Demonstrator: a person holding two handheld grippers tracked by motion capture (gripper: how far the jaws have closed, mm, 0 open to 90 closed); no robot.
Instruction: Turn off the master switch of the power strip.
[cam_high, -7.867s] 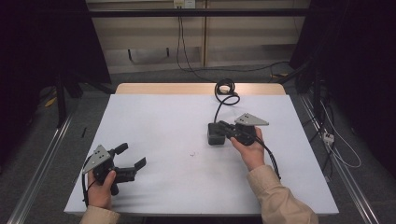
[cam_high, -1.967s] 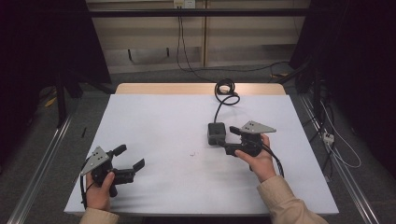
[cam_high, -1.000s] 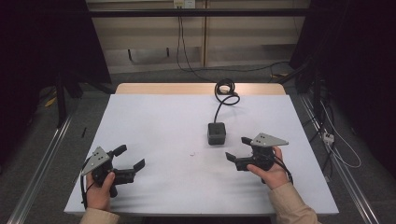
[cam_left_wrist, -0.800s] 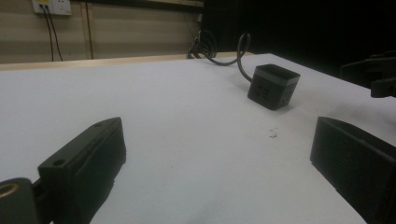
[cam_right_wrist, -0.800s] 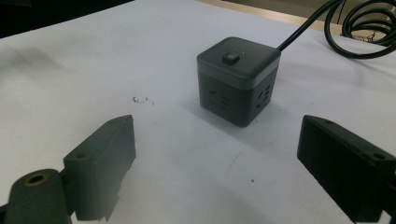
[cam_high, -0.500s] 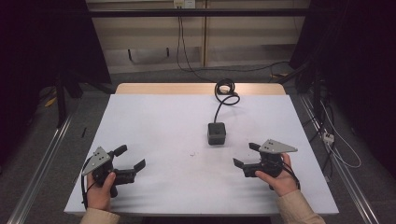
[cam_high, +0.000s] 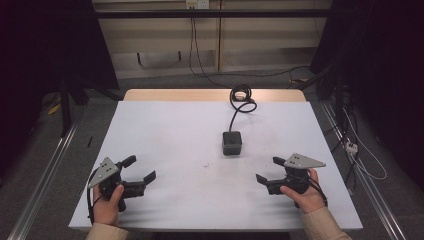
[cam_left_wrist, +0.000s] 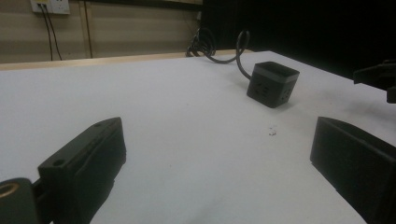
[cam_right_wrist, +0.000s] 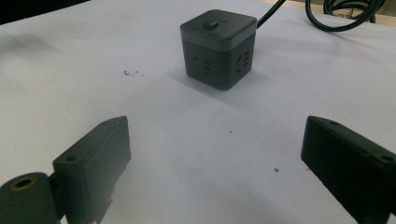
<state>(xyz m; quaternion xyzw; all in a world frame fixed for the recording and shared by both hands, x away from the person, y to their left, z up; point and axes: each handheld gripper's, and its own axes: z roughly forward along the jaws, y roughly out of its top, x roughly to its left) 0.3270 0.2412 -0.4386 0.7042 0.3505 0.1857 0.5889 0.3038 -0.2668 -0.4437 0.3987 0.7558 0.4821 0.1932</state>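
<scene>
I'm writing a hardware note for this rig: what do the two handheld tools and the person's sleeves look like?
Both tools are matt black with two blocky, flat-faced jaws. The left tool and right tool each carry a grey three-cornered plate on top. A thin black cable trails from each by the wrist. The left tool view shows a brass-coloured ring at the jaw base. Both sleeves are beige.

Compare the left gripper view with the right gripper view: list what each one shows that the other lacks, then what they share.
Left gripper view alone: wall sockets and a dark part of the right gripper at the frame edge.

Right gripper view alone: the button on top of the power cube.

Shared: the cube, its coiled cable, the white table, and wide-open jaws in front.
</scene>
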